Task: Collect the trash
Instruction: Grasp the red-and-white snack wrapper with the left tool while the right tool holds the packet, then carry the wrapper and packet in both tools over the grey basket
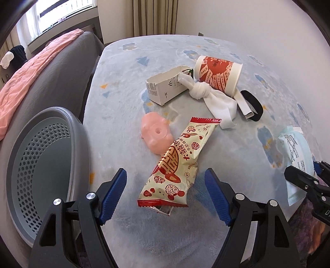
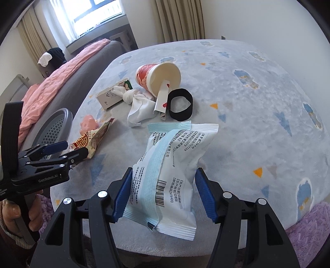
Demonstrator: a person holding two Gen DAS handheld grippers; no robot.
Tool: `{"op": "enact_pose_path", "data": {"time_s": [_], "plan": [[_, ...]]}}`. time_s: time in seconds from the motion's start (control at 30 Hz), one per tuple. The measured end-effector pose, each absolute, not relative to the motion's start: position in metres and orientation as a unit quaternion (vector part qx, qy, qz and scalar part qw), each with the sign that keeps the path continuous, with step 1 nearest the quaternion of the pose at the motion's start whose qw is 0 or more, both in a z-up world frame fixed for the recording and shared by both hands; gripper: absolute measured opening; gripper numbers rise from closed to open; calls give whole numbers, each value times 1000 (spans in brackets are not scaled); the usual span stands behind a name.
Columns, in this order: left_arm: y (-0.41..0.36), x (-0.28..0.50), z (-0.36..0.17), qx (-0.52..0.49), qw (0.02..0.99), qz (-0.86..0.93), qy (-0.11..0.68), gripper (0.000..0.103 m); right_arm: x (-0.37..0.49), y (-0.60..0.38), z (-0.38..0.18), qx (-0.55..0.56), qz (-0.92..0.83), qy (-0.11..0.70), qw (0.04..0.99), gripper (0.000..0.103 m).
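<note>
A red and cream snack wrapper (image 1: 177, 162) lies on the pale blue blanket (image 1: 127, 82), its near end between the fingers of my open left gripper (image 1: 166, 185). A white and light-blue wrapper (image 2: 171, 171) lies between the jaws of my right gripper (image 2: 163, 185), which stand open on either side of it. A grey perforated bin (image 1: 41, 165) stands at the left edge. Further back lie a red paper cup (image 1: 218, 73) on its side, a torn white carton (image 1: 165, 86), a knotted white cloth (image 1: 210, 99), a black band (image 1: 253, 105) and a pink toy (image 1: 154, 134).
A grey sofa with a pink blanket (image 1: 35, 70) runs along the left. A window and curtains (image 2: 179, 18) are at the back. A purple fabric (image 2: 309, 230) shows at the near right edge.
</note>
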State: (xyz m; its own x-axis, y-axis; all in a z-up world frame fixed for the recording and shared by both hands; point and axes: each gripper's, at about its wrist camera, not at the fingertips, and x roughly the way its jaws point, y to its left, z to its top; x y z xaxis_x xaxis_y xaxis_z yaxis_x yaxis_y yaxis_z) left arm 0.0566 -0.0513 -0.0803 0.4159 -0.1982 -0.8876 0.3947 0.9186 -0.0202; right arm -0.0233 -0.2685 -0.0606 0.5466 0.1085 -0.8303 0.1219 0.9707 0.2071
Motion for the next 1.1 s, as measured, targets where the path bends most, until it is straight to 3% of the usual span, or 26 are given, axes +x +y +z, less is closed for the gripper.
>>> {"op": "enact_pose_path", "data": {"time_s": [0.3,0.37,0.57,1.1], "plan": [[-66,62,-95,107,828,-169,523,71,-23,-272,-63,129,-1,477,870,59],[-69,59,-96,115,828,-167,522,56,-23,-273,-63,131,-2,476,870,59],[-67,44,-93,110,831,-179,514,34,-22,-273,-62,134,-1,474,870,59],[-11,18,-48,32,872,-154,463,32,-18,-242,-42,105,19,464,879,59]]}}
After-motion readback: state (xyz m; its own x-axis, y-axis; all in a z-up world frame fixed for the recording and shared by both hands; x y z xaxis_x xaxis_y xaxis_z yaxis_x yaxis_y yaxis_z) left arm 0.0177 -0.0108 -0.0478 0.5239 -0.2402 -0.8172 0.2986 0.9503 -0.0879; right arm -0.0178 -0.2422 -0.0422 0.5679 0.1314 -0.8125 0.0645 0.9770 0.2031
